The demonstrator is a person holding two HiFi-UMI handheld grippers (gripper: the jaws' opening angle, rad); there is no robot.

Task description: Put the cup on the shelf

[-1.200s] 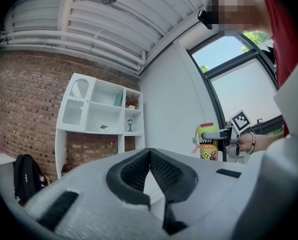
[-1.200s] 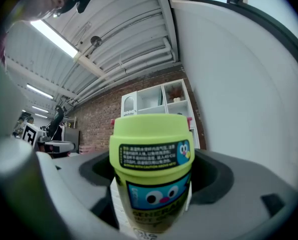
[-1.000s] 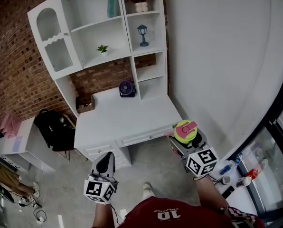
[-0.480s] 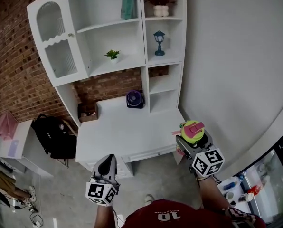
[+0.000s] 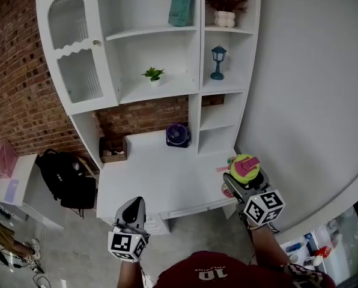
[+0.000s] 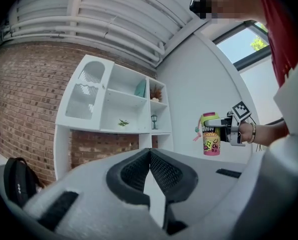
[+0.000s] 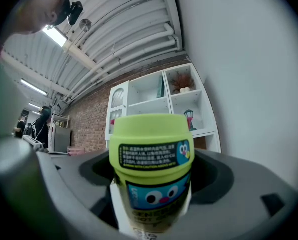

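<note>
My right gripper (image 5: 244,176) is shut on a green cup (image 5: 244,168) with a pink lid, held near the right front corner of the white desk (image 5: 149,179). In the right gripper view the cup (image 7: 150,169) fills the space between the jaws. From the left gripper view the cup (image 6: 210,141) hangs upright at the right. My left gripper (image 5: 133,209) is shut and holds nothing, low in front of the desk. The white shelf unit (image 5: 161,89) rises behind the desk, with open compartments (image 5: 218,119) on its right side.
On the shelves stand a small green plant (image 5: 153,74), a blue lantern (image 5: 217,62), a teal book (image 5: 182,3) and a vase of dried flowers (image 5: 225,5). A purple fan (image 5: 178,135) and a brown box (image 5: 112,148) sit on the desk. A black backpack (image 5: 68,176) lies at the left.
The desk and shelf have drawn closer and lower in the head view as I stepped toward them. Both grippers kept their pose, with the cup still held on the right.
</note>
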